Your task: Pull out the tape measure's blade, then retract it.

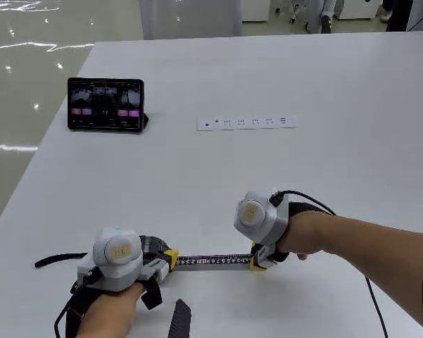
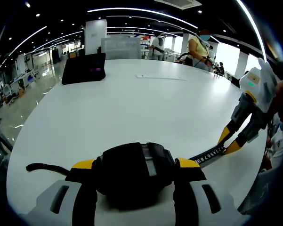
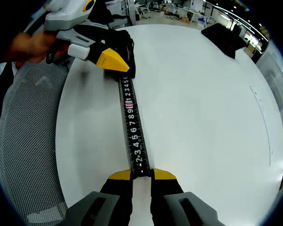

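Both were clenched: left gripper (image 2: 135, 164) on the tape measure's rigid case (image 2: 132, 181), resting on the table (image 1: 267, 176); right gripper (image 3: 142, 175) pinching the blade (image 3: 131, 122) at its tip. Thin, springy steel, it probably buckled or recoiled easily.

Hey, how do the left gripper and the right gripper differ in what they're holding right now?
The left gripper clamps the bulky black tape measure case, jaws spread wide; the right gripper pinches the thin blade at its tip, jaws nearly together. Both have yellow-tipped jaws and sit low over the white table.
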Tool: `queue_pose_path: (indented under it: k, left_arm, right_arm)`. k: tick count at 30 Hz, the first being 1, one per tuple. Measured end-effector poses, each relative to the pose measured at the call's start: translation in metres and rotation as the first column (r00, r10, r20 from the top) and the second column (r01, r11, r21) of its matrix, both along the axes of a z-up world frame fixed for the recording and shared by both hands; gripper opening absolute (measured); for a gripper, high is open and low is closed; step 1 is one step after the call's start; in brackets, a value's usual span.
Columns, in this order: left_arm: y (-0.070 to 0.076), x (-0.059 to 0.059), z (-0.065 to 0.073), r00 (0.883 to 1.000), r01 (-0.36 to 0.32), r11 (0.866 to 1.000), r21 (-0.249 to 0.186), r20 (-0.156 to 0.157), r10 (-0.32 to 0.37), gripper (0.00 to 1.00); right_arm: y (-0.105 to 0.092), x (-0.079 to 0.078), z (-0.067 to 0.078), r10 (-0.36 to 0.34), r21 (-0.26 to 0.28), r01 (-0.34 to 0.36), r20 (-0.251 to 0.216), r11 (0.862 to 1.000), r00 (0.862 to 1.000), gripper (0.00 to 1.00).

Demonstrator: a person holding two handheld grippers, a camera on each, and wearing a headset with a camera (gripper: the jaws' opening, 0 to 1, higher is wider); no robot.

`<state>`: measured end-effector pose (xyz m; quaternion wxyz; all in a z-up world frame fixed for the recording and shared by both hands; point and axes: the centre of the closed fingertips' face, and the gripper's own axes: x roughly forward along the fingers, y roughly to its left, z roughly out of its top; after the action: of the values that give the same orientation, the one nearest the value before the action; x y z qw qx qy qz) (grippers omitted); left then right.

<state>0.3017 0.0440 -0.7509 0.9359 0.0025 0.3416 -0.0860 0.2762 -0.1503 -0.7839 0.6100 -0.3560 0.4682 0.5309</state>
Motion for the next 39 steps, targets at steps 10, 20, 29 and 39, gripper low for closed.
queue_pose_path:
  k: [10,20,29,39]
  left_arm:
    - [0.001,0.001,0.0,1.0,0.001,1.0,-0.001,-0.003,-0.001,0.61]
    - [0.001,0.001,0.0,1.0,0.002,1.0,0.001,-0.002,-0.002,0.61]
    - [0.0,0.001,0.0,1.0,0.003,1.0,0.0,-0.001,-0.003,0.61]
    - [0.0,0.001,0.0,1.0,0.003,1.0,-0.001,-0.003,-0.003,0.61]
  right_arm:
    - [0.003,0.0,0.0,0.01,-0.004,-0.01,0.0,1.0,1.0,0.1]
    - [0.006,0.0,0.0,0.005,-0.004,-0.005,0.002,1.0,1.0,0.1]
    - [0.009,0.0,0.0,-0.004,0.002,0.004,-0.009,1.0,1.0,0.1]
    - [0.013,0.001,0.0,-0.014,0.001,0.014,-0.014,1.0,1.0,0.09]
